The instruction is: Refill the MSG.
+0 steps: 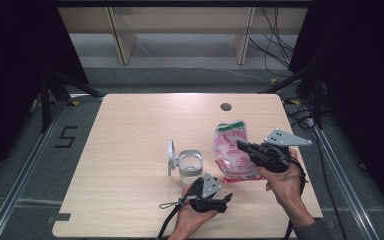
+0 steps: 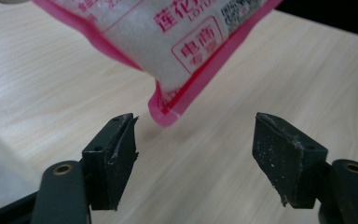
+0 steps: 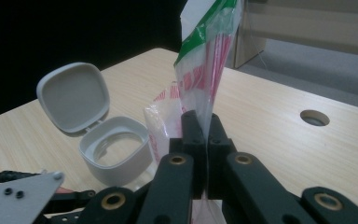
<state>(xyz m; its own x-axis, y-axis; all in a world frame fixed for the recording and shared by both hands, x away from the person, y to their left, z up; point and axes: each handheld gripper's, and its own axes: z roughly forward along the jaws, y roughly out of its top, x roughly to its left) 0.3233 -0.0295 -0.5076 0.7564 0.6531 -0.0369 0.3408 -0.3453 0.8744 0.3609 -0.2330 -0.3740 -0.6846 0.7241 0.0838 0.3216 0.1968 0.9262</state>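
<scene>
the right gripper (image 1: pixel 241 145) is clamped on the thin film of the pink bag (image 1: pixel 232 152), lifted above the table (image 1: pixel 130 150) beside the lidded jar (image 1: pixel 190 165). the left gripper (image 2: pixel 196 154) gapes under its bottom corner, touching nothing. the bag looks soft, saggy with loose grains and slippery, so the sealed corner seam seems the best hold.

Grey floor (image 1: pixel 180 75), pale wooden shelving (image 1: pixel 180 30) behind, black curtains (image 1: pixel 15 45) either side.

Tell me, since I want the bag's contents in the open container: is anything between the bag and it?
Nothing visible. The right gripper holds the bag beside the container, whose lid is flipped open.
</scene>
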